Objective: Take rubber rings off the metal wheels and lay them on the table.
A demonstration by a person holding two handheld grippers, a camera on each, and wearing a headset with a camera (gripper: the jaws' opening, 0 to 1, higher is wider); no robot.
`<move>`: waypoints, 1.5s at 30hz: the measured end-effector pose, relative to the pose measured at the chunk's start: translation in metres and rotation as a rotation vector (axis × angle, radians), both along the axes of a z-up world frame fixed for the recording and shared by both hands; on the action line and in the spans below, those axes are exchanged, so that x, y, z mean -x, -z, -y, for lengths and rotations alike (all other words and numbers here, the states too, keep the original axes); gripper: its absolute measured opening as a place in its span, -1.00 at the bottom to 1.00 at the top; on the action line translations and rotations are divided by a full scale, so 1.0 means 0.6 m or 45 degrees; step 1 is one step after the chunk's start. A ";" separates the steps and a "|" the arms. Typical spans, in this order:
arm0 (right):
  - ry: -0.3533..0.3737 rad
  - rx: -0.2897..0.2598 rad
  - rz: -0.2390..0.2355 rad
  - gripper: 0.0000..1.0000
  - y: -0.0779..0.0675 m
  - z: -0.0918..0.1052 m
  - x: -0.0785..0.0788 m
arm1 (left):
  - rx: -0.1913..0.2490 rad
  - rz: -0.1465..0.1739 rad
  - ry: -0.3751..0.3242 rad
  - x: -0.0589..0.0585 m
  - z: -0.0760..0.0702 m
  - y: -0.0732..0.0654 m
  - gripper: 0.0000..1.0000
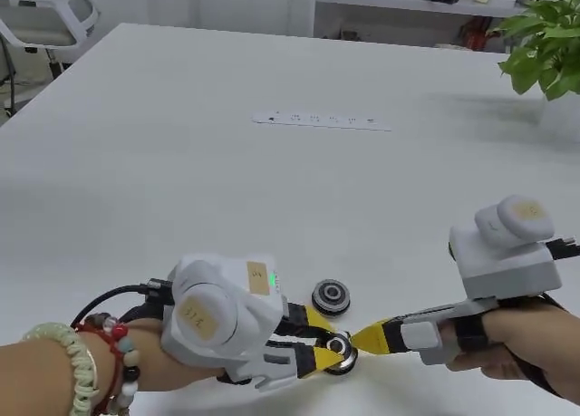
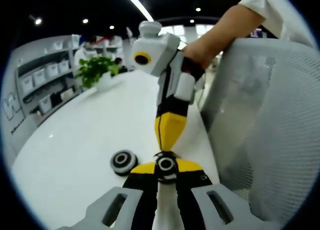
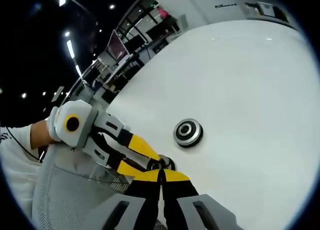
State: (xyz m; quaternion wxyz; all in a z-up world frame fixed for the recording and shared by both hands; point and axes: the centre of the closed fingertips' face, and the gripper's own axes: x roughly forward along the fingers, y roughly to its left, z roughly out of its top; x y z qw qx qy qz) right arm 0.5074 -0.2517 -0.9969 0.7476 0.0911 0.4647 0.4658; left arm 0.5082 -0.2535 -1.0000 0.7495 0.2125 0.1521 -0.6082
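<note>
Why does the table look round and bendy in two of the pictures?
Left gripper view and right gripper view: fisheye lenses bend the white table into a curve. Head view: its edges run straight, the light is soft, and the loose wheel casts a faint shadow.

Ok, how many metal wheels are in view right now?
2. One metal wheel lies free on the table; a second wheel sits clamped in the left gripper, with the right gripper at it. Others could be hidden behind the grippers.
</note>
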 end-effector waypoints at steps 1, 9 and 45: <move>0.000 -0.002 -0.001 -1.00 -0.001 0.000 0.000 | 0.000 0.001 0.001 0.000 0.000 0.000 -0.73; -0.010 -0.014 0.000 -1.00 -0.005 -0.003 0.002 | 0.001 0.004 0.002 0.001 -0.001 -0.001 -0.73; -0.008 -0.016 0.016 -1.00 -0.005 0.005 -0.012 | 0.032 -0.036 -0.043 -0.003 0.002 0.001 -0.73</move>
